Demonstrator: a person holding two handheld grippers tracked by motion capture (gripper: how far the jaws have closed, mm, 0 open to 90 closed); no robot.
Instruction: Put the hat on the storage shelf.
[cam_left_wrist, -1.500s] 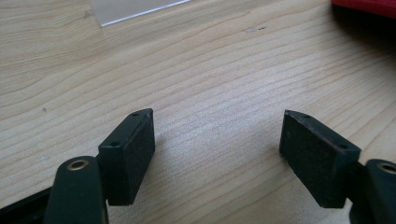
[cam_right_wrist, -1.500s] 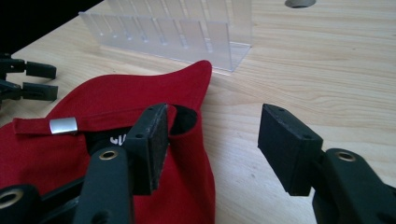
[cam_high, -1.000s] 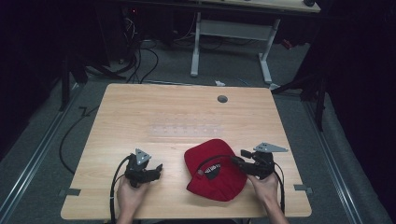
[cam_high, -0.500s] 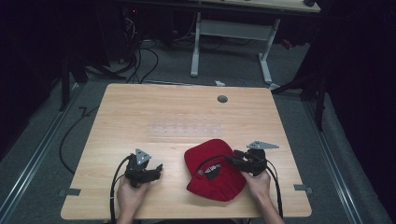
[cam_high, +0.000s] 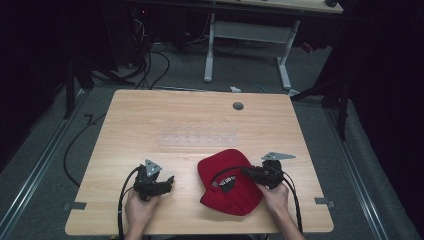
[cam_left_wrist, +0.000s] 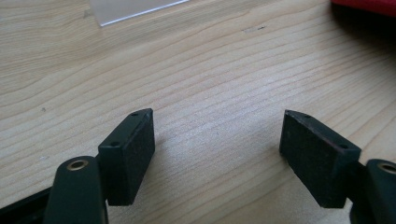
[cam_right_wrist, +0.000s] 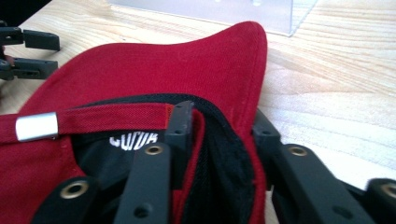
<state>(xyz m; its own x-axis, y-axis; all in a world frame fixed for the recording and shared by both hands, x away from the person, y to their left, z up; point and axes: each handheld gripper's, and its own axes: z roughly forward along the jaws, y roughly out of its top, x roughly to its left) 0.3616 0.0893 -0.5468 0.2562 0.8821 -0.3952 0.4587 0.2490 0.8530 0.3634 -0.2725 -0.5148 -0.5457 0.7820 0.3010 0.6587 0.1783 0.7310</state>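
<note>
In the high view, a red cap (cam_high: 230, 182) lies on the near part of a light wooden counter (cam_high: 150, 115), toward its right half, with a black patch bearing white lettering showing at its open side. The right tool (cam_high: 249, 173) reaches into the cap from the cap's right, held by the person's right hand (cam_high: 274, 195), and its jaws sit at the cap's edge. The left tool (cam_high: 169, 182) rests on the counter to the left of the cap and apart from it, held by the left hand (cam_high: 140, 209). A faint clear plastic sheet (cam_high: 200, 139) lies on the counter just beyond the cap, and a small round grommet (cam_high: 238, 106) sits farther beyond it near the far edge. In the left gripper view, the left tool (cam_left_wrist: 217, 140) has its two black jaws spread wide over bare wood with nothing between them; a corner of the cap (cam_left_wrist: 369, 5) shows at the upper right. In the right gripper view, the right tool (cam_right_wrist: 219, 135) is pinching the cap's (cam_right_wrist: 154, 70) back rim, one jaw inside against the black lining and one outside on the red cloth. A red strap with a silver metal tip (cam_right_wrist: 36, 127) crosses the opening to the left of the jaws, and the clear sheet (cam_right_wrist: 210, 9) lies beyond the cap.
</note>
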